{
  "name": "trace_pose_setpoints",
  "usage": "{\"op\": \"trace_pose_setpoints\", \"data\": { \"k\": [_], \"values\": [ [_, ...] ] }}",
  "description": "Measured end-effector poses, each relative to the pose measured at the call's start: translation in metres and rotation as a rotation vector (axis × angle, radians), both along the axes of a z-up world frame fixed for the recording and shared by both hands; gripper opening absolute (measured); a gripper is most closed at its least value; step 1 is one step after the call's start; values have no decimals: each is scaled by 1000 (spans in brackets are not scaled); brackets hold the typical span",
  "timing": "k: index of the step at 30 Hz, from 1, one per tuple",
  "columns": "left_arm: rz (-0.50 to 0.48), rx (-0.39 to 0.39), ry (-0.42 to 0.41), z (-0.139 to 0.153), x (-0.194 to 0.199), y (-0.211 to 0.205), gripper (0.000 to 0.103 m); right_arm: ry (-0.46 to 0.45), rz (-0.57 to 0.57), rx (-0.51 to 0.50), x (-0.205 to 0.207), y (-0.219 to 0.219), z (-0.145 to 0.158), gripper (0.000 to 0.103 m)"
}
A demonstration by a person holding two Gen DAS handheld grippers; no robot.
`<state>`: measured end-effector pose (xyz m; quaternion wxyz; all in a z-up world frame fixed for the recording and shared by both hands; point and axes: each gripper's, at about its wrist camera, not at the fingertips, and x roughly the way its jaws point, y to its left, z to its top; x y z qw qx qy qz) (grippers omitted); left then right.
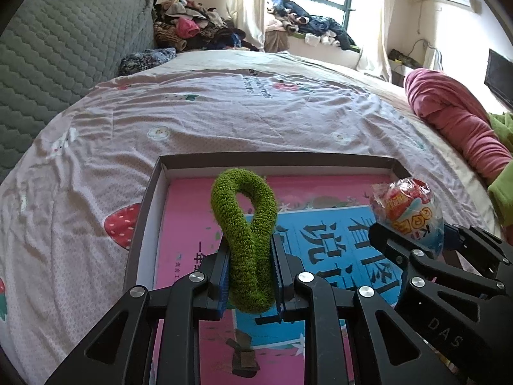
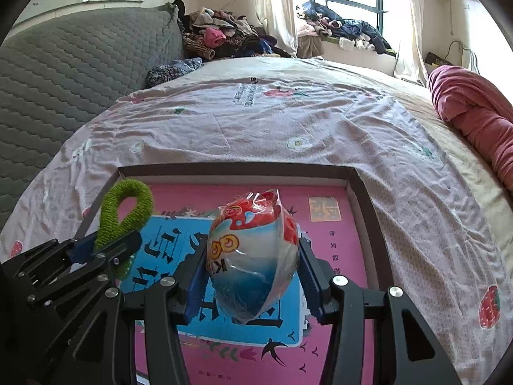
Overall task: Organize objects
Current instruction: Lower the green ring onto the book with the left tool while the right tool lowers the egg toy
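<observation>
The left hand-held gripper [image 1: 250, 256] is clamped on a green fuzzy hair tie [image 1: 248, 224], pinching its loop near the lower half so the upper ring stands up between the blue pads [image 1: 224, 276]. Just beside it, the right hand-held gripper [image 2: 253, 276] grips a plastic-wrapped egg-shaped toy [image 2: 253, 256], red on top and blue below. Both hang over a shallow dark-rimmed box [image 2: 365, 199] lying on the bed [image 2: 272, 122]; a pink and blue printed book cover [image 2: 330, 247] lines its bottom. Around the box spreads a wrinkled strawberry-print sheet. A rolled pink blanket [image 2: 474, 109] lies at the right, a grey quilted headboard [image 2: 80, 64] at the left, and heaped clothes [image 2: 221, 38] beyond the bed by the window.
</observation>
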<state>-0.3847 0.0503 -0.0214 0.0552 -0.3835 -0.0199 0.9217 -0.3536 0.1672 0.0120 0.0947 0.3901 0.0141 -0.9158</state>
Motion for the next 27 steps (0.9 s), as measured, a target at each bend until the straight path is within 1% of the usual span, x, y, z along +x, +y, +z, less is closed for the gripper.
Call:
{"op": "trace_pose_setpoints", "data": {
  "k": [12, 18, 27],
  "values": [
    [-3, -8, -37, -12, -6, 3, 23, -54, -16, 22, -6, 4, -13, 52],
    [-5, -16, -65, -20, -9, 4, 23, -67, -18, 30, -7, 4, -17, 52],
    [0, -22, -69, -23, -9, 3, 27, -92, -46, 35, -10, 10, -22, 52]
  ]
}}
